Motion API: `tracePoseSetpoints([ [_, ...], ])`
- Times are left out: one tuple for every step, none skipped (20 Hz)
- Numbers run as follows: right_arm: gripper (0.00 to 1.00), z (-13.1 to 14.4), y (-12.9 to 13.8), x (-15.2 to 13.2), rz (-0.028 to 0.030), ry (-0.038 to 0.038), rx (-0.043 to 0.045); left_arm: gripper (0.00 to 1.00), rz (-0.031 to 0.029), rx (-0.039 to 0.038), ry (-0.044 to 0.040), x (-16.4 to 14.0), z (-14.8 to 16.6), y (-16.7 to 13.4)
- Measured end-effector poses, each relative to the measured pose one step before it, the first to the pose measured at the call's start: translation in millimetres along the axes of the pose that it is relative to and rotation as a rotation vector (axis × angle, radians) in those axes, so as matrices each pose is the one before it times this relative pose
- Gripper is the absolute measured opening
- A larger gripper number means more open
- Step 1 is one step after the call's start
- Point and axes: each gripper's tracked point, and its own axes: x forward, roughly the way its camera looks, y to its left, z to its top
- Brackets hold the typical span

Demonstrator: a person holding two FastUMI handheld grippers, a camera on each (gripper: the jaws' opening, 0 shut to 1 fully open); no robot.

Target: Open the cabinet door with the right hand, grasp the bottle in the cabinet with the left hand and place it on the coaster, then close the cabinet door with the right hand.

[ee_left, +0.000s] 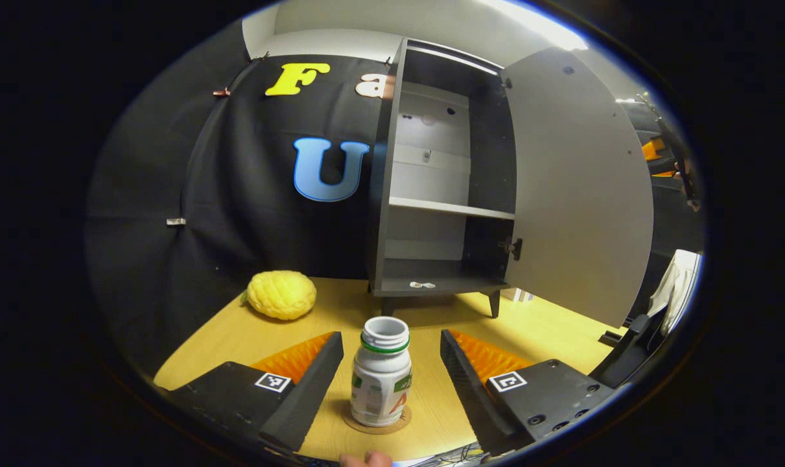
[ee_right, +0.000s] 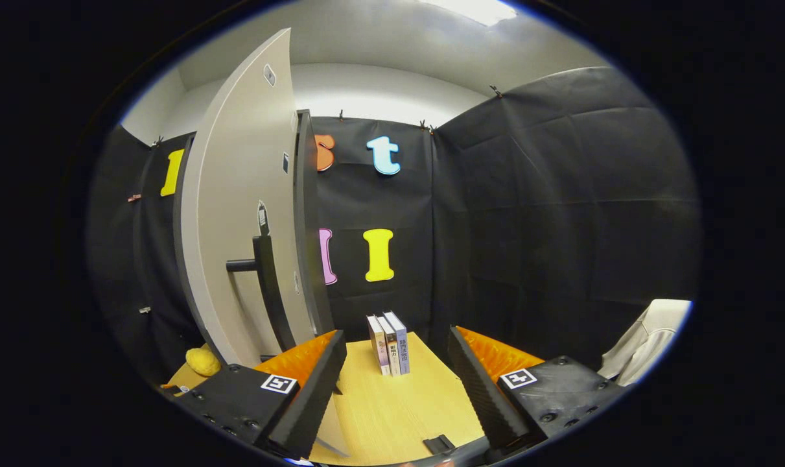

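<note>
In the left gripper view the bottle (ee_left: 380, 373) is standing upright on the round coaster (ee_left: 377, 423), on the wooden desk (ee_left: 535, 327). The left gripper (ee_left: 388, 373) is sitting with its fingers (ee_left: 308, 389) spread apart on either side of the bottle, with a clear gap to each side, so neither finger is touching it. The bottle's mouth is showing open at the top (no cap on it). A fingertip of a hand (ee_left: 366, 459) is peeking in at the bottom edge.

Behind the bottle the cabinet (ee_left: 431, 194) is standing on short legs with its door (ee_left: 577, 188) swung wide open to the right. Its inner shelf (ee_left: 450, 207) is lying bare, and two small pale bits are resting on the cabinet floor. A yellow pineapple-like toy (ee_left: 281, 294) is lying on the desk to the left of the cabinet, well apart from the bottle.

In the right gripper view the right gripper (ee_right: 397, 383) is hanging with its fingers (ee_right: 311, 392) apart, gripping nothing. The open door (ee_right: 236, 214) is rising just beyond the view's left finger, its dark bar handle (ee_right: 266, 285) sticking out toward the camera. Three books (ee_right: 389, 342) are standing upright on the desk (ee_right: 392, 408) ahead, between the fingers but farther off. The yellow toy (ee_right: 203, 360) is showing low beside the door.
</note>
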Motion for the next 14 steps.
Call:
tracePoseSetpoints([
  [0.98,-0.31,3.2,0.22,0.01416,0.00073,0.00032,0.95,0.01733,0.00235,0.00602,-5.18,11.51,-0.19],
  [0.98,0.12,3.46,0.29,0.01651,0.00071,-0.00008,0.95,0.00944,-0.00706,0.00564,-5.25,11.04,-1.37],
  [0.98,0.73,2.47,-0.1,0.01424,-0.00246,-0.00246,0.95,0.0083,-0.01147,-0.00479,-5.99,15.16,-2.31],
  [0.98,0.19,1.37,-0.88,0.0117,0.00134,-0.00261,0.95,0.00838,-0.01089,-0.00254,-5.43,15.55,-2.28],
  [0.98,-0.63,1.2,0.76,0.00939,0.00235,0.00062,0.95,0.00833,-0.00617,-0.00104,-4.22,12.92,-2.69],
  [0.98,-0.54,1.73,0.51,0.01038,0.00425,0.00698,0.95,0.0141,0.00123,-0.00393,-4.0,15.28,-1.29],
  [0.98,0.31,2.55,0.54,0.01323,0.00286,0.01023,0.95,0.018,0.0024,-0.00863,-4.12,15.62,1.34],
  [0.98,0.07,2.98,0.52,0.01428,0.00086,0.00541,0.95,0.01402,0.00337,-0.00494,-2.09,13.46,0.0],
  [0.98,-0.42,1.91,0.46,0.01319,0.00204,-0.00085,0.95,0.0137,0.0066,0.00184,-0.9,10.32,0.24],
  [0.98,0.5,2.44,1.26,0.01418,0.00094,0.00027,0.95,0.02033,0.00834,0.00274,-1.0,10.31,2.42],
  [0.98,1.03,3.86,1.58,0.01658,0.00026,0.00847,0.95,0.01642,0.00576,0.00801,-0.25,6.93,2.61],
  [0.98,-1.81,-0.82,0.06,-0.00127,0.00324,0.001,0.95,0.01586,0.0018,0.00143,-1.29,7.68,3.33],
  [0.97,-1.79,0.37,1.94,0.0063,0.00708,-0.00048,0.95,0.01405,-0.00589,-0.00706,-0.9,8.18,3.09],
  [0.97,-0.77,2.3,0.83,0.0136,0.00327,0.00218,0.95,0.01154,-0.00993,-0.00479,0.48,5.96,2.58],
])
